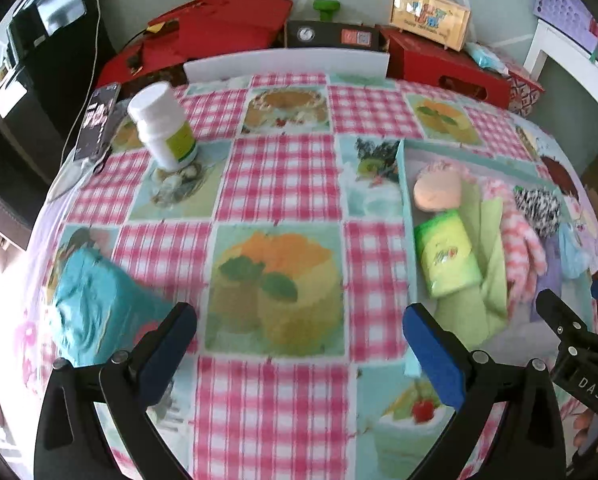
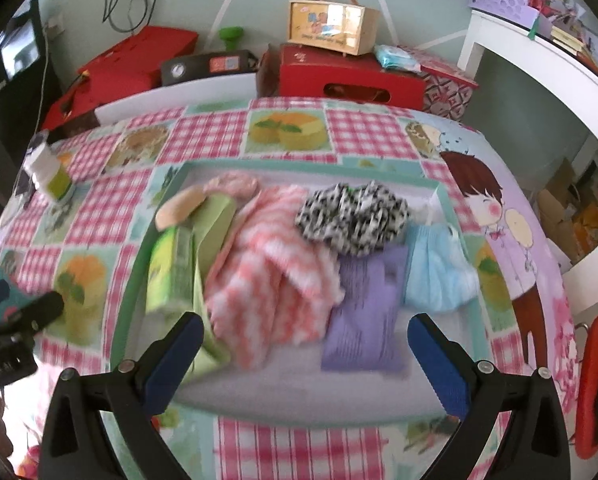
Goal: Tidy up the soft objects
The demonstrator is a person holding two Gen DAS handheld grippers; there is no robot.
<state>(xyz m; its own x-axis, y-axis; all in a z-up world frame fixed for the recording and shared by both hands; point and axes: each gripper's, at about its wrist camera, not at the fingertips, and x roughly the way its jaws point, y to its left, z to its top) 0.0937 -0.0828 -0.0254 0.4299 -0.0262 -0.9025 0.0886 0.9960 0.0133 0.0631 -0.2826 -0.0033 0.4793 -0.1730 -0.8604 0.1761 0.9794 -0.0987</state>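
A shallow teal-rimmed tray (image 2: pixel 127 280) holds several soft things: a green tissue pack (image 2: pixel 171 268), a green cloth (image 2: pixel 215 220), a pink-and-white towel (image 2: pixel 267 256), a black-and-white scrunchie (image 2: pixel 351 216), a purple pouch (image 2: pixel 363 316), a blue face mask (image 2: pixel 439 268) and a peach sponge (image 2: pixel 183 204). My right gripper (image 2: pixel 305 360) is open and empty above the tray's near side. My left gripper (image 1: pixel 299 352) is open and empty over the tablecloth, left of the tray (image 1: pixel 403 184). A teal soft pack (image 1: pixel 95 304) lies by its left finger.
A white pill bottle (image 1: pixel 163 126) and a black phone (image 1: pixel 97 120) stand at the table's far left. Red boxes (image 2: pixel 351 76), a wooden case (image 2: pixel 331 28) and a pump sit behind the table. A white shelf (image 2: pixel 539 64) is at right.
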